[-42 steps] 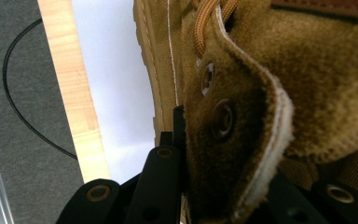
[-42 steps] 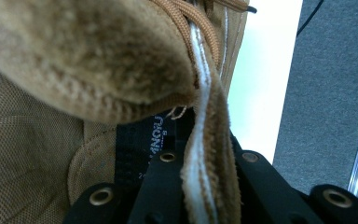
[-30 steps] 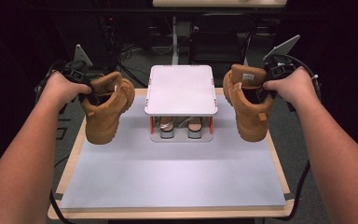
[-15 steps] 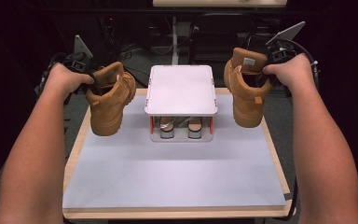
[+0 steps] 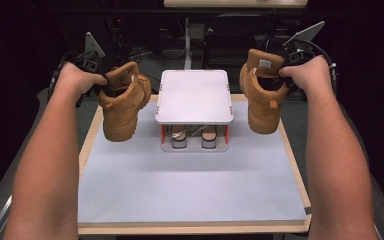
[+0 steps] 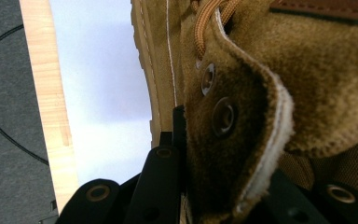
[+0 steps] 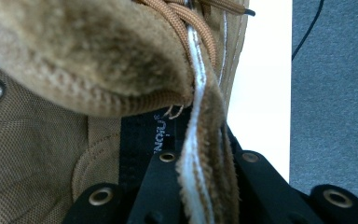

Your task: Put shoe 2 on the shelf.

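A: Where are the boots?
B: Both are off the surface, either side of the rack.
A: Grip?
B: Each tool clamps a soft suede collar: left tool on left boot, right tool on right boot. They look heavy, so pinch deep.

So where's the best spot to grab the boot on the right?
Probably the top edge of the right boot, beside the laces, coming from above. That suede edge is thin enough for the jaws to pinch, and the right gripper holds it there with the boot hanging toe-down.
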A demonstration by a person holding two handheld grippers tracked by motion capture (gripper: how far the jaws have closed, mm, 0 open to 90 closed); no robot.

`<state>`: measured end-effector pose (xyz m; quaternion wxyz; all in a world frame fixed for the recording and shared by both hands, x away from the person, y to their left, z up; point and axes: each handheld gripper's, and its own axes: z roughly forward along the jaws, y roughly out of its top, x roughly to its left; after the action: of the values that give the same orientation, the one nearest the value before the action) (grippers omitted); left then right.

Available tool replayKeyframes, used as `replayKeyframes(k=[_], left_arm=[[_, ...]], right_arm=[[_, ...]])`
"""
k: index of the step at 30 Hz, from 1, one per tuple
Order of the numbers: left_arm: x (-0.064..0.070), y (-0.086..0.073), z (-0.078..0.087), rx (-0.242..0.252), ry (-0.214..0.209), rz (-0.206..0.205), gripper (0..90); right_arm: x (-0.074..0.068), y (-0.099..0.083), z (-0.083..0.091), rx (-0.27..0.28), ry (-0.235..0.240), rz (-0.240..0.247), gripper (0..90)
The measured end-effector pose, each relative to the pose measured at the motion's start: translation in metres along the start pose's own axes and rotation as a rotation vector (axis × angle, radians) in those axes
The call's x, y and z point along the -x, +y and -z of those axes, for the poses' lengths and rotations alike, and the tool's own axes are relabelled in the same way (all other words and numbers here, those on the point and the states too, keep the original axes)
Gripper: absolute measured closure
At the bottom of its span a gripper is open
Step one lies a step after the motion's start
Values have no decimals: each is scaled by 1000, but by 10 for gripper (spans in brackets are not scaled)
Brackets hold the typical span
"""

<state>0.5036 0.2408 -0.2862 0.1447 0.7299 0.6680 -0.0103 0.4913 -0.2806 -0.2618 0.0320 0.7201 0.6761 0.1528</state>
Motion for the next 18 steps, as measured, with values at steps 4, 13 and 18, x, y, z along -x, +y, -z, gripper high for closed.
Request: replayKeyframes(k=[4, 13, 18], left_arm=[[-1, 1, 6, 9, -8, -2, 848], [10, 6, 11, 27, 3, 20, 847], [16, 10, 15, 37, -17, 13, 846]], right_arm=[[-5, 0, 5, 16, -4, 5, 859], [-27, 5, 14, 37, 17, 3, 859], [-41, 9, 11, 36, 42, 11, 858]])
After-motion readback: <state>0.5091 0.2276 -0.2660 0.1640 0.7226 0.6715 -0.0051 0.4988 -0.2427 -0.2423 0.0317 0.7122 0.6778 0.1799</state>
